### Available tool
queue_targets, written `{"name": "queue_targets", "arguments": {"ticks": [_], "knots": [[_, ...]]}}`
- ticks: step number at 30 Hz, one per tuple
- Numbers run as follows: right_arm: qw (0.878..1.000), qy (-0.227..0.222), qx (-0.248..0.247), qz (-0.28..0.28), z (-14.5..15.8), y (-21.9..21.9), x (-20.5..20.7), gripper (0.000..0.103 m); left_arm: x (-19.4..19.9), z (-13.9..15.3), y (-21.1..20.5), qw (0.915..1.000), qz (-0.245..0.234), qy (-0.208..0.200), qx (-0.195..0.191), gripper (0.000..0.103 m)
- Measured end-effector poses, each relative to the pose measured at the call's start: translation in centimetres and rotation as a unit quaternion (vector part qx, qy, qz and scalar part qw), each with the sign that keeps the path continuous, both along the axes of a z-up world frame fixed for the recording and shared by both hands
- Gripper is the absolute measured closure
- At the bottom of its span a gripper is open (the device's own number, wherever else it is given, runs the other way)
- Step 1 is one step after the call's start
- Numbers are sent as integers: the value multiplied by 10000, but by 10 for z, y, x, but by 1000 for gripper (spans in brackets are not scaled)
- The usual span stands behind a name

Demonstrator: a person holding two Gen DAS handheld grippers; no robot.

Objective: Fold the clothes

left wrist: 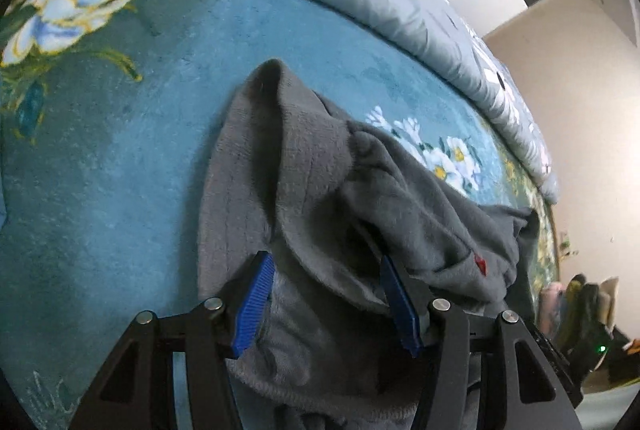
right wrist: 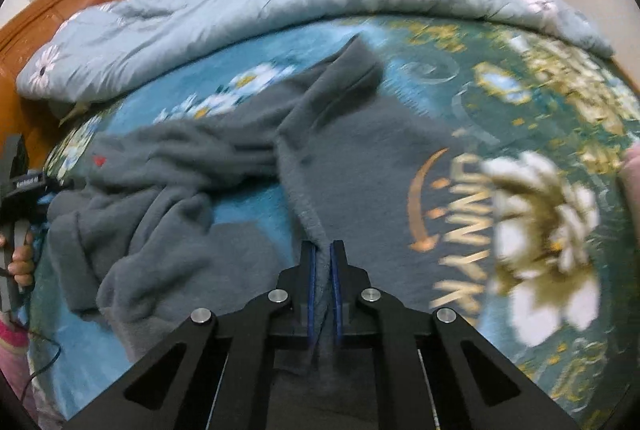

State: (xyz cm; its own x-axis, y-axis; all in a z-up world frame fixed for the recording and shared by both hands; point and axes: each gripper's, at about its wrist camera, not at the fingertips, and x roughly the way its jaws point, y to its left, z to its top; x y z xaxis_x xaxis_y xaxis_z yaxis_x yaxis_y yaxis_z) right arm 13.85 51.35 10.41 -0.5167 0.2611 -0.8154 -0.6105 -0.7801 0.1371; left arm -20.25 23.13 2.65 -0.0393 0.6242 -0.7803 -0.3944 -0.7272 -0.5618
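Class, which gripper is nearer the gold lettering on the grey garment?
Right. The right gripper pinches a fold beside the gold lettering; the left gripper straddles bunched fabric at the far side.

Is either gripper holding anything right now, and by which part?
The right gripper pinches a raised fold along the edge of the grey fleece garment. The left gripper stands open over the same garment, gripping nothing.
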Motion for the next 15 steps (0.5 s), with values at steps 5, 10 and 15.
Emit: {"name": "queue_targets", "arguments": {"ticks": [5, 10, 15], "knots": [[9964, 318, 376, -683, 31, 32, 33, 97, -12, -11, 7, 9994, 175, -225, 216, 43], [9922, 320, 638, -1025, 53, 55, 56, 97, -14, -15, 8, 9979, 404, -134, 490, 45], [9884, 437, 758, -1243, 68, 67, 77, 97, -10, -10, -1, 9974, 422, 131, 578, 84]]}}
